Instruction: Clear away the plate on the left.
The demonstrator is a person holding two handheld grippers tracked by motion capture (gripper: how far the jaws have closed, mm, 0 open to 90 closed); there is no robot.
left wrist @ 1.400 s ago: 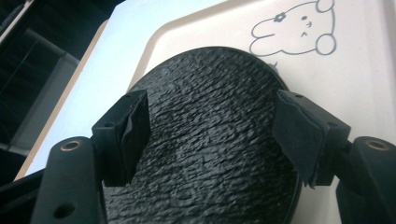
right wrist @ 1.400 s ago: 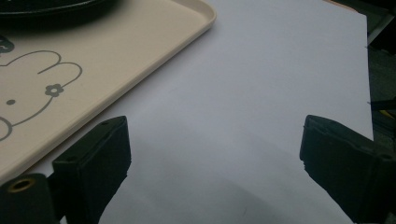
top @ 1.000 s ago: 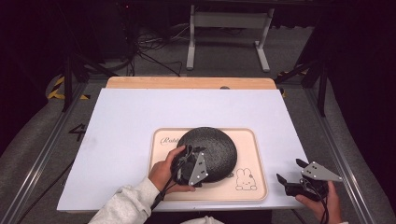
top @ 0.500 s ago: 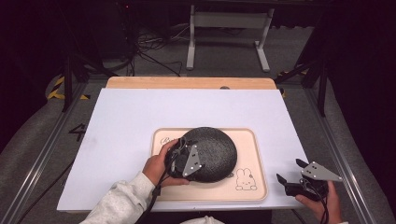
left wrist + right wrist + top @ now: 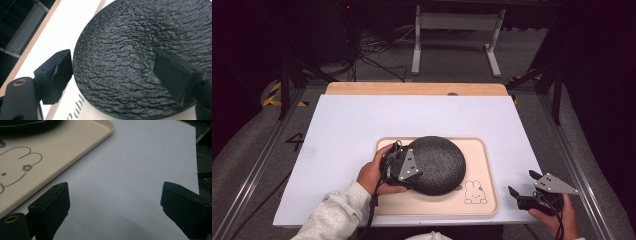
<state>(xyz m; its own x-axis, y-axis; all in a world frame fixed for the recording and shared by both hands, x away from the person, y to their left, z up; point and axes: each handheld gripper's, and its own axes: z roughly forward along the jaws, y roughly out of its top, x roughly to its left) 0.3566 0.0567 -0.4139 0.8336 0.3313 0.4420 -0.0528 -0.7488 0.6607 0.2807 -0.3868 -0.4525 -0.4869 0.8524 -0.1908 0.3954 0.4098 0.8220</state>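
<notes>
A black round plate (image 5: 437, 161) with a rough, wrinkled surface lies on a beige tray (image 5: 484, 155) that has a rabbit drawing (image 5: 474, 192) on it. My left gripper (image 5: 411, 168) hovers over the plate's near-left edge. In the left gripper view the plate (image 5: 130, 57) lies under the open left gripper (image 5: 115, 75); one jaw hangs just outside the rim and the other over the surface. My right gripper (image 5: 522, 183) rests open at the table's front right corner. In the right gripper view it (image 5: 115, 202) has only white tabletop between its jaws.
The white table top (image 5: 362, 125) has a wooden strip (image 5: 412, 89) along its far edge. The tray (image 5: 62, 147) lies just left of the right gripper. A metal stand (image 5: 452, 35) and cables sit on the dark floor beyond the table.
My left gripper has shifted a little to the left and away from me along the plate's edge. The plate, the tray and the right gripper have stayed where they were.
</notes>
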